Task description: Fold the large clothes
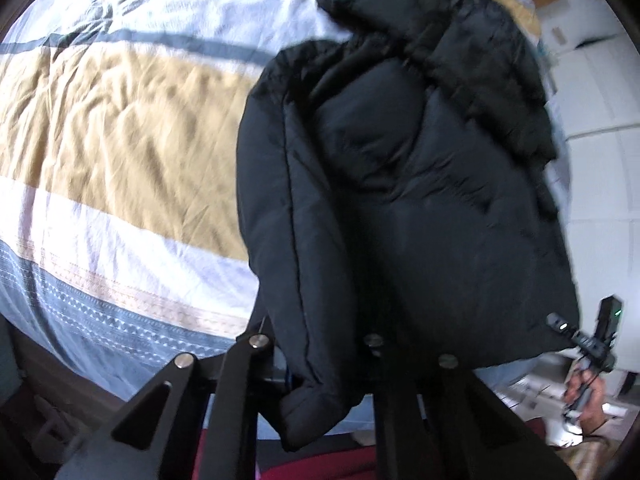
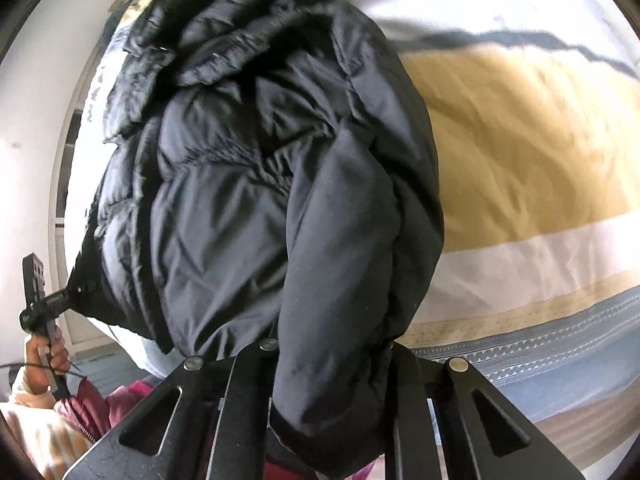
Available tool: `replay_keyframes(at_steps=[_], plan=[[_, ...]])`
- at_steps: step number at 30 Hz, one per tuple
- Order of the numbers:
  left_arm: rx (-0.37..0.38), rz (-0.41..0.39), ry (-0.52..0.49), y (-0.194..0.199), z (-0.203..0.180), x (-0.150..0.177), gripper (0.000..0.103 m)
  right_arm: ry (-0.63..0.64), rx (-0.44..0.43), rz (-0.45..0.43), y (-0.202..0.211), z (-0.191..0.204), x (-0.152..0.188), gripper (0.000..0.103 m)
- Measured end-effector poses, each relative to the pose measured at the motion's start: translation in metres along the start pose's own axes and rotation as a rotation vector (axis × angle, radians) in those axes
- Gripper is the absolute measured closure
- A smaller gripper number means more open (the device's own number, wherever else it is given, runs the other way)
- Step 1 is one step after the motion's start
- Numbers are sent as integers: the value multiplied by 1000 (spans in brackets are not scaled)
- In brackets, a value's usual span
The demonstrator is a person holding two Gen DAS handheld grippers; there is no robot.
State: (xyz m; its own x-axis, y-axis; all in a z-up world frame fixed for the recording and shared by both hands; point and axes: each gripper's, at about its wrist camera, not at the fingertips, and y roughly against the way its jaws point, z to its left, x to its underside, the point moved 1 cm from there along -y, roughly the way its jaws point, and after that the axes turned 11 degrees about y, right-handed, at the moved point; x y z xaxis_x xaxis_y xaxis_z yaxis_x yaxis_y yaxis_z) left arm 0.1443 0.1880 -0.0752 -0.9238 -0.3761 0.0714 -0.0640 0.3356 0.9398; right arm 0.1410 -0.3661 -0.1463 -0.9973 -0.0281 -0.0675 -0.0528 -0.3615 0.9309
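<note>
A black puffer jacket [image 1: 400, 168] hangs lifted over the striped bed, folded roughly in half lengthwise. My left gripper [image 1: 320, 344] is shut on its near hem corner, with a sleeve cuff drooping between the fingers. In the right wrist view the jacket [image 2: 240, 184] fills the middle, and my right gripper [image 2: 332, 352] is shut on the other hem corner, a sleeve hanging over it. The right gripper [image 1: 560, 326] also shows in the left wrist view pinching the hem at the lower right. The left gripper [image 2: 68, 296] shows in the right wrist view at the lower left.
A bedspread [image 1: 120, 120] with white, mustard and grey-blue stripes covers the bed under the jacket. White cabinets [image 1: 600, 120] stand beyond the bed's far side. A maroon garment [image 2: 104, 404] shows near my body at the bed's near edge.
</note>
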Motion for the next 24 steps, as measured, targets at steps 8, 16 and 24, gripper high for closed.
replay_keyframes(at_steps=[8,16,24], plan=[[119,-88,9,42,-9,-36,90,48,15,-99,62,24,-29,90],[193,-180,8,71,-30,-82,90,77,40,-179,106,35,-57,90],[230,-226,29,80,-36,-122,90,78,65,-232,128,38,-80,90]])
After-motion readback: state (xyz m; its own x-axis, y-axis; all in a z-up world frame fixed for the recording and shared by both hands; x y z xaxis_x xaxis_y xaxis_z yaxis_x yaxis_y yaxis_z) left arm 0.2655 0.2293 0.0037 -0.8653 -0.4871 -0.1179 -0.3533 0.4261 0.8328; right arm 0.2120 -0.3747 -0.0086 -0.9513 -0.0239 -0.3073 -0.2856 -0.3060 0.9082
